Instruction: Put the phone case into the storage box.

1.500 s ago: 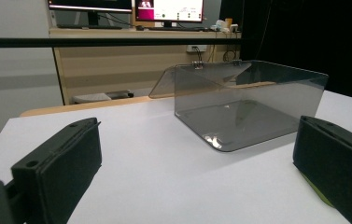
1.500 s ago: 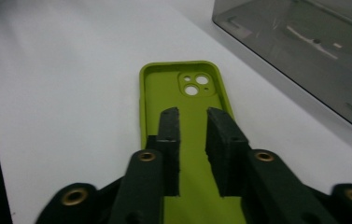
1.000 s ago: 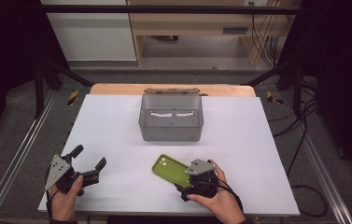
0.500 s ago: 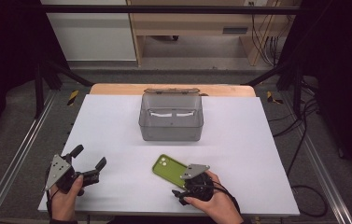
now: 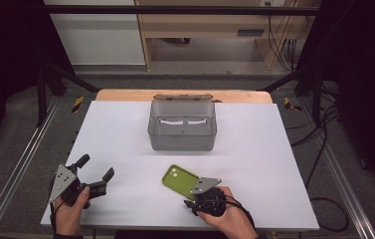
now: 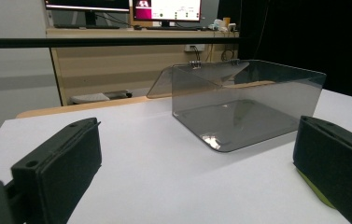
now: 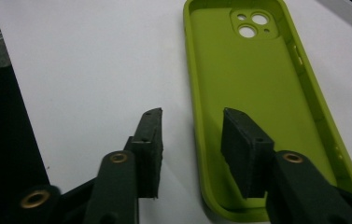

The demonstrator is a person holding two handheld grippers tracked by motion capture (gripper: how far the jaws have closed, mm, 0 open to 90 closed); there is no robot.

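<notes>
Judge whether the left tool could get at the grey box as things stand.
Probably yes. The left tool rests open on the white table, and only bare tabletop lies between it and the grey box. The green phone case lies off to the side.

one phone case (image 5: 180, 179), one clear box (image 5: 182, 124), two grippers (image 5: 97, 180).

On the tabletop (image 5: 125, 129) the open box (image 5: 182, 125) stands at the middle toward the far edge. The phone case (image 5: 179, 179) lies before it, near the front edge, hollow side up. The left hand-held gripper (image 5: 98, 175) sits well left of the case, the right hand-held gripper (image 5: 195, 196) at the case's near end, one jaw inside its rim, one outside.
</notes>
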